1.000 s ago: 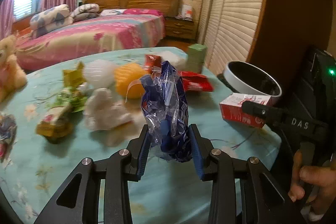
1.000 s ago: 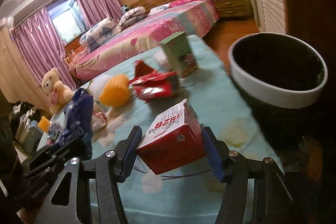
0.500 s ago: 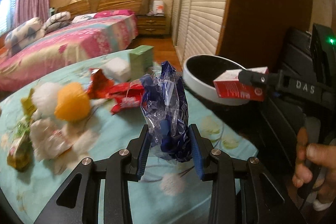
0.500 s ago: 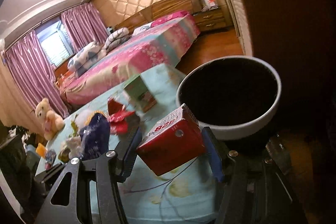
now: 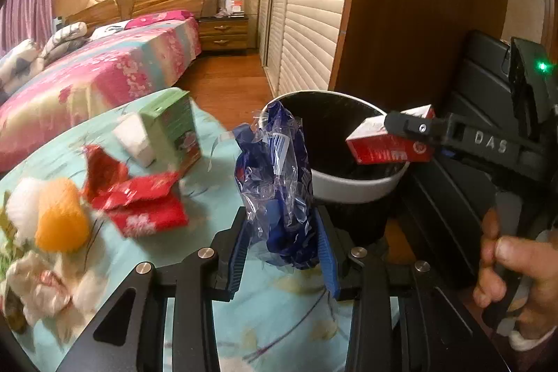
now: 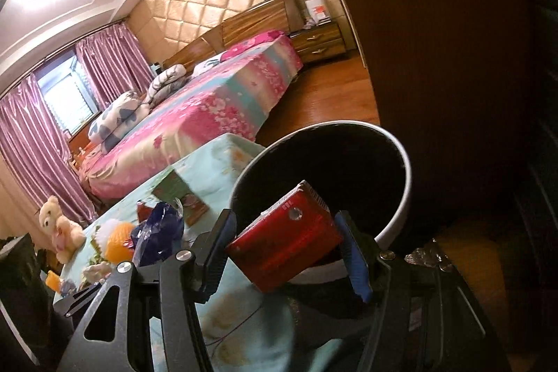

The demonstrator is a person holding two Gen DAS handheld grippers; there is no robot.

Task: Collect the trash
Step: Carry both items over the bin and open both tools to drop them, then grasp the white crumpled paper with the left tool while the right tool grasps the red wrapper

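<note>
My left gripper (image 5: pixel 284 258) is shut on a crumpled blue plastic wrapper (image 5: pixel 279 183), held above the table's right edge just left of the bin. My right gripper (image 6: pixel 287 251) is shut on a red carton (image 6: pixel 286 244) and holds it over the opening of the white-rimmed black trash bin (image 6: pixel 401 162). In the left wrist view the carton (image 5: pixel 387 147) hangs over the bin (image 5: pixel 348 185). The wrapper also shows in the right wrist view (image 6: pixel 158 229).
On the turquoise tablecloth (image 5: pixel 209 162) lie red wrappers (image 5: pixel 139 197), a green box (image 5: pixel 172 128), a white tissue block (image 5: pixel 134 138), an orange and white ball (image 5: pixel 52 218) and crumpled tissues (image 5: pixel 45 285). A bed (image 5: pixel 104 79) stands behind; a brown wardrobe (image 5: pixel 418 6) stands beyond the bin.
Both grippers have moved right toward the bin. The red carton has gone from above the table to over the bin's opening. The blue wrapper has come close to the bin's rim.
</note>
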